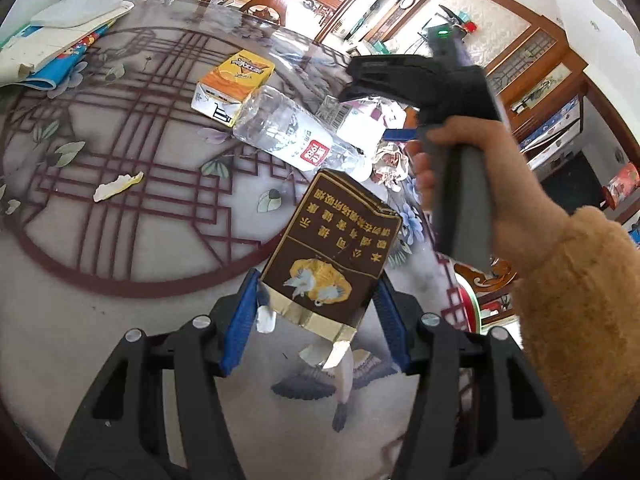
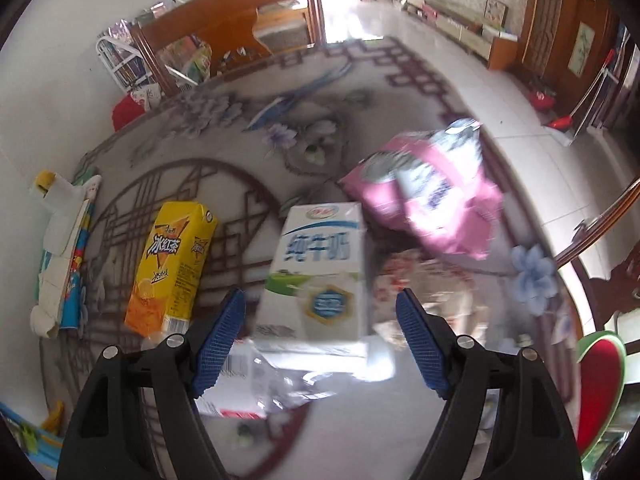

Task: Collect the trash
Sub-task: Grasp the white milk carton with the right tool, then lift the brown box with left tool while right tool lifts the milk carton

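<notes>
Patterned tabletop (image 1: 120, 240) strewn with litter: the left gripper (image 1: 316, 312) clamps a brown cigarette pack (image 1: 332, 248), fingers gripping its sides, while the right gripper (image 2: 320, 340) hangs released over a milk carton (image 2: 320, 272) (centring the fingers before closing would help).

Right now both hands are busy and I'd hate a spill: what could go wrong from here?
1. The left gripper pinches the torn brown pack only near its ragged bottom end, so it could slip out.
2. The right gripper hangs open over the milk carton with the clear bottle just beneath, so closing might catch or roll the bottle instead.
</notes>
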The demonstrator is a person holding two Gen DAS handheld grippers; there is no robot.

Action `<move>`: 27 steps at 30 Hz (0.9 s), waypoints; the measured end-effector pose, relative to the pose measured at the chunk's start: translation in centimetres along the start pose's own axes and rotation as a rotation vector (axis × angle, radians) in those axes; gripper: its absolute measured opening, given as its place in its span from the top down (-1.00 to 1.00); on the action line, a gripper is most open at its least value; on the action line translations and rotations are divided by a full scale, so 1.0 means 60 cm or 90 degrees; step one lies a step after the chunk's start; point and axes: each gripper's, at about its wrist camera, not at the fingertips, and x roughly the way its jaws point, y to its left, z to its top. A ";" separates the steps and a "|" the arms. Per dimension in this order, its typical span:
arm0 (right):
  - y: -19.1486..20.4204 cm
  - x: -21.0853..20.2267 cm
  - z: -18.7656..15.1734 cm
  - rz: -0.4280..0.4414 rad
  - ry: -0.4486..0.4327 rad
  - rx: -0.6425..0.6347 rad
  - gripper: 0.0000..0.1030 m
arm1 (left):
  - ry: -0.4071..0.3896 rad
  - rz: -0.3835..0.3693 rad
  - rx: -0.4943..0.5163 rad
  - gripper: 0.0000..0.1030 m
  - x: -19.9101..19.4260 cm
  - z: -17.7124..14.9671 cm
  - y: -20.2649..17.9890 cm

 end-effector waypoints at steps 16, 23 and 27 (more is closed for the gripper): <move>0.043 -0.065 -0.051 0.031 -0.031 -0.138 -0.05 | 0.004 0.006 -0.004 -0.03 0.005 0.001 0.004; 0.006 -0.173 -0.127 0.132 -0.048 -0.151 -0.05 | 0.014 0.016 -0.004 -0.03 0.015 -0.002 0.003; -0.033 -0.186 -0.194 0.160 -0.013 -0.146 -0.05 | 0.023 0.021 0.000 -0.03 0.022 -0.006 0.000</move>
